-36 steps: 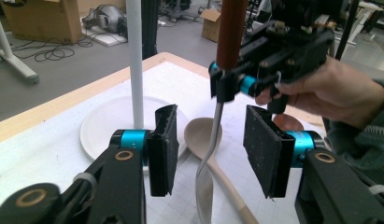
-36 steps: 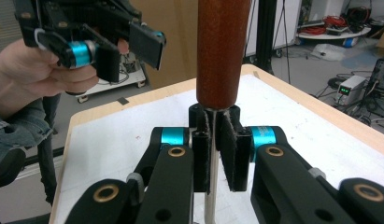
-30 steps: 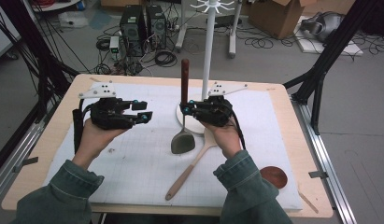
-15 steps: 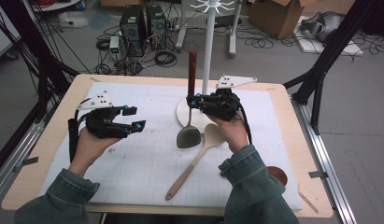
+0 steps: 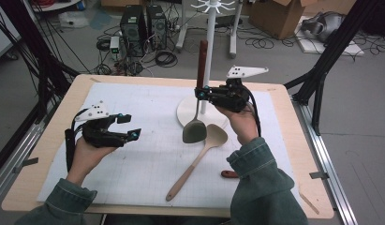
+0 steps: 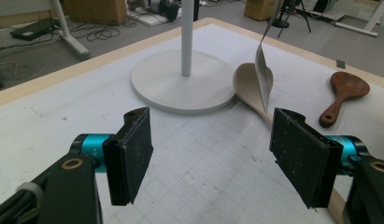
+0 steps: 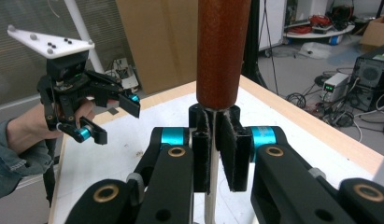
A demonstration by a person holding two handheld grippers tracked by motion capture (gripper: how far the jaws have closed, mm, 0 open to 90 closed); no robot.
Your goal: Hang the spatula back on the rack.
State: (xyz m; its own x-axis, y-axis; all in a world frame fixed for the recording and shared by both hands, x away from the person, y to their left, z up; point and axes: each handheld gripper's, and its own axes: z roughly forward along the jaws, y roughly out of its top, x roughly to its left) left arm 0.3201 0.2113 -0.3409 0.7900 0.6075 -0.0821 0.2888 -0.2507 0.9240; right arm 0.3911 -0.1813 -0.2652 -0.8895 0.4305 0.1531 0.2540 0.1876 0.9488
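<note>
above the mat, right tool (image 5: 199,93) clamped on spatula (image 5: 196,110), left tool (image 5: 128,125) opening, empty

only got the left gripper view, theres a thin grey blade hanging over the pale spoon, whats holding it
Observer: That's a spatula. The right hand-held gripper holds it upright, shut on its metal shank just under the brown handle.
Operator: where does the spoon handle end, it runs out of my picture
Observer: The spoon lies slantwise on the mat, its handle end pointing at the person's edge of the table, between the two forearms.
Operator: and the top of that white pole
Observer: The stand ends in a ring of white hooks, and I see nothing hanging on them.
</note>
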